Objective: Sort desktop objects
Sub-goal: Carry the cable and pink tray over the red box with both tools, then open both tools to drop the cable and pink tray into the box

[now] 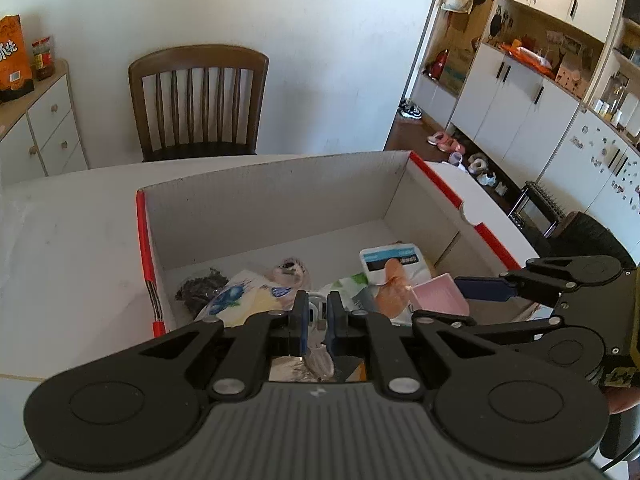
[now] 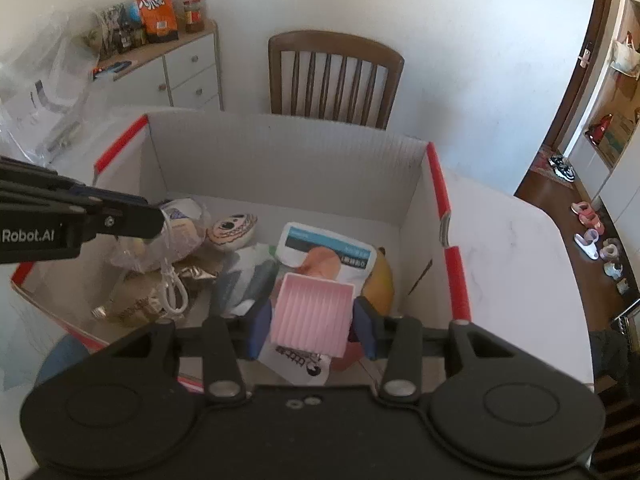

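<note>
- Right gripper (image 2: pixel 312 326): blue pads clamped on a pink ribbed plastic tray (image 2: pixel 311 312), square, glossy, held over the box's near end.
- Left gripper (image 1: pixel 317 314): jaws closed down on something thin, white and clear; a white cable (image 2: pixel 174 280) hangs below it in the right view.
- Cardboard box (image 1: pixel 276 196): corrugated white walls, red rims; inside, crinkled snack bags, a white-and-blue pouch (image 2: pixel 324 250) at 12 o'clock of the tray, a yellow rounded fruit at 2 o'clock.
- White table (image 1: pixel 68 248); slatted wooden chair (image 1: pixel 200 100) at 12 o'clock, against a white wall.
- Left view alone: cupboards, shoes on the floor. Right view alone: clear plastic bag (image 2: pixel 44 92) at 10 o'clock.
</note>
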Demonstrator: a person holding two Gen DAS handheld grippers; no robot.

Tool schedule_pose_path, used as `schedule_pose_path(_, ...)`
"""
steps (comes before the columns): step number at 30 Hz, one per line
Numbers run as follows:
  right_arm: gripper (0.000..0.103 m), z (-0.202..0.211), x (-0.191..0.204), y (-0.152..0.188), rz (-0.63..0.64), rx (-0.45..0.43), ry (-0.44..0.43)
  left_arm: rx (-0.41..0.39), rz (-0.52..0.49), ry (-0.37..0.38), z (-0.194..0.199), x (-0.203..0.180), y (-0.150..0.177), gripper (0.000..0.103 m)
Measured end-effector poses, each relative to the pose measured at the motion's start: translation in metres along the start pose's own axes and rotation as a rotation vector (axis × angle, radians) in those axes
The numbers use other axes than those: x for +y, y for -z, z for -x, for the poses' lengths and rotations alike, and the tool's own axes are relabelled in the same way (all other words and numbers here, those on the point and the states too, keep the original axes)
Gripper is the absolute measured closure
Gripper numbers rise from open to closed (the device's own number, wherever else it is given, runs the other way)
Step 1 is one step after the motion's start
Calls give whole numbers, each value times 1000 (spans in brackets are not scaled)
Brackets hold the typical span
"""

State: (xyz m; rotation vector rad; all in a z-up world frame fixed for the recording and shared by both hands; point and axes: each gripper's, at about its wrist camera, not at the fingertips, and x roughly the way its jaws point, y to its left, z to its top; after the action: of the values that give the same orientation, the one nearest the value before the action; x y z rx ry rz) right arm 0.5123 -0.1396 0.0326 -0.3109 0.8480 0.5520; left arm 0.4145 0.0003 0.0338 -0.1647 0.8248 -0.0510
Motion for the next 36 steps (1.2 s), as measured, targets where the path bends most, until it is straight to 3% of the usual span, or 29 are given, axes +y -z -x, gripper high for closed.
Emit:
schedule_pose_path(3, 51, 2, -2, 1, 9, 8, -24, 5, -12, -10, 0, 0, 0, 95)
schedule_pose_path(5, 32, 6, -3, 1, 17, -3, -35, 6, -23, -16, 1, -1, 0, 95)
schedule_pose_path(9, 29, 17, -4, 1, 44, -32, -42, 15, -28, -59, 3, -3, 1, 86)
schedule_pose_path(12, 26, 26, -6, 2, 46, -50, -50, 3, -26, -59, 6, -4, 5, 68)
schedule_pose_path(14, 24, 31, -8, 1, 41, -63, -62, -19, -37, -65, 11, -7, 7, 30)
schedule_pose_path(15, 23, 34, -9, 1, 38, -71, -68, -45, -47, -68, 16, -10, 9, 24)
schedule_pose_path(26, 4, 69, -21, 9, 18, -174, -119, -108, -77, -100, 43, -25, 19, 23)
schedule_pose_path(36, 2, 88, -25, 21, 9, -198, -145, -146, -16, -147, 63, -29, 28, 23)
